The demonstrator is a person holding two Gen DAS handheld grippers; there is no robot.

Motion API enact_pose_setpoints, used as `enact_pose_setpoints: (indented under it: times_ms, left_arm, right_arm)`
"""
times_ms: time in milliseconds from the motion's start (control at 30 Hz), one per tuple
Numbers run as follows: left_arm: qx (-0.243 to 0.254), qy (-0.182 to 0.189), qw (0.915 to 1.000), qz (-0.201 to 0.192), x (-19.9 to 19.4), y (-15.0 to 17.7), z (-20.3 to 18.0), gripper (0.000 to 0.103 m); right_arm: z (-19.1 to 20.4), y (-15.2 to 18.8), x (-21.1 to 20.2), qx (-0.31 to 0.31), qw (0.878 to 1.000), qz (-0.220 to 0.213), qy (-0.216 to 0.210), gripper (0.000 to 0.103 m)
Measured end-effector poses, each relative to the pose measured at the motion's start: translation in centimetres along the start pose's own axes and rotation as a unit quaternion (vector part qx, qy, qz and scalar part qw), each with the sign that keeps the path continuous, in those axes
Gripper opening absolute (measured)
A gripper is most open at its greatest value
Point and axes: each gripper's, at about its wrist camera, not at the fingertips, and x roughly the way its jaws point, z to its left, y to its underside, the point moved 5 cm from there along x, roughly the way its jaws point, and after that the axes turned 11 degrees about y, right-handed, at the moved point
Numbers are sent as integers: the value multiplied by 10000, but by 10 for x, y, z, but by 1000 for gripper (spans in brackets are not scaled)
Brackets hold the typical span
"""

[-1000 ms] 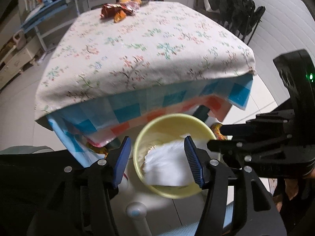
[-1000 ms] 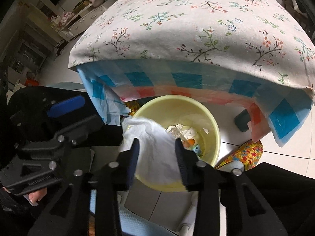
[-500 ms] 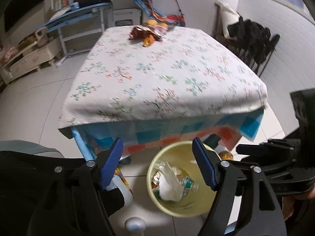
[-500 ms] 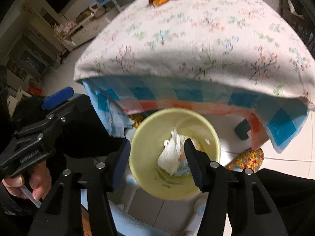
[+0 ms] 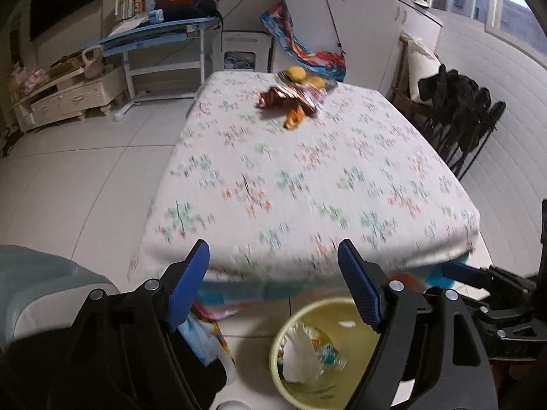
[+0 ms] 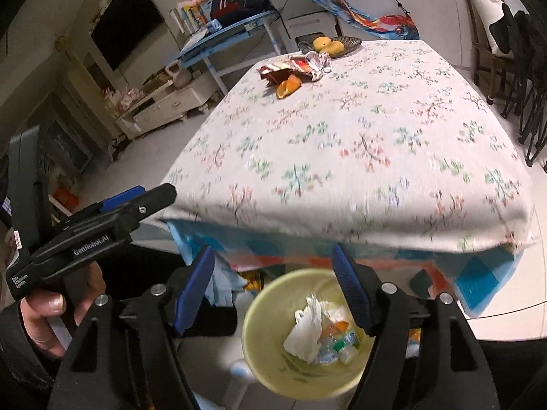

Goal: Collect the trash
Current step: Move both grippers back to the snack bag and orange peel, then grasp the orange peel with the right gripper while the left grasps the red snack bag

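A yellow trash bin (image 5: 283,379) (image 6: 259,358) stands on the floor below the table's near edge. A white tissue (image 5: 299,355) (image 6: 306,329) and other scraps lie inside it. Crumpled red and silver wrappers (image 5: 290,97) (image 6: 294,68) and an orange peel (image 5: 293,119) (image 6: 289,88) lie at the far end of the floral tablecloth (image 5: 307,177) (image 6: 359,143). My left gripper (image 5: 273,290) is open and empty above the bin. My right gripper (image 6: 273,288) is open and empty above the bin.
A dish of yellow fruit (image 6: 330,46) (image 5: 304,77) sits behind the wrappers. Black folded chairs (image 5: 461,116) stand right of the table. A blue desk (image 5: 160,34) and a low cabinet (image 5: 65,95) are at the far left. A grey seat (image 5: 37,283) is near left.
Both grippers opened and let go of the white tissue, which dropped into the bin. Both then rose and drew back, so more of the tabletop shows.
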Motion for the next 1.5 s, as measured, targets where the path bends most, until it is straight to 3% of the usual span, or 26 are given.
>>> enact_pose_setpoints:
  times_ms: [433, 733, 867, 1067, 1200, 1367, 1500]
  left_arm:
    - [-387, -191, 9986, -303, 34, -97, 54, 77]
    - [-553, -239, 9978, -284, 63, -133, 78, 78]
    - [-473, -236, 9983, -264, 72, -142, 78, 80]
    - [-413, -211, 9987, -211, 90, -158, 77, 80]
    - [-303, -177, 9993, -157, 106, -167, 71, 81]
    - [47, -121, 9999, -29, 136, -180, 53, 82]
    - [674, -168, 9975, 153, 168, -188, 32, 82]
  right_arm:
    - [17, -119, 80, 82, 9993, -309, 190, 69]
    - [26, -174, 144, 152, 9977, -228, 623, 69]
    - [24, -182, 165, 118, 9967, -116, 792, 68]
    - [25, -191, 186, -120, 9953, -29, 957, 51]
    - [24, -191, 183, -432, 9944, 32, 959, 24]
    - [1, -179, 165, -642, 9941, 215, 842, 20]
    - [-28, -161, 144, -769, 9924, 536, 795, 20]
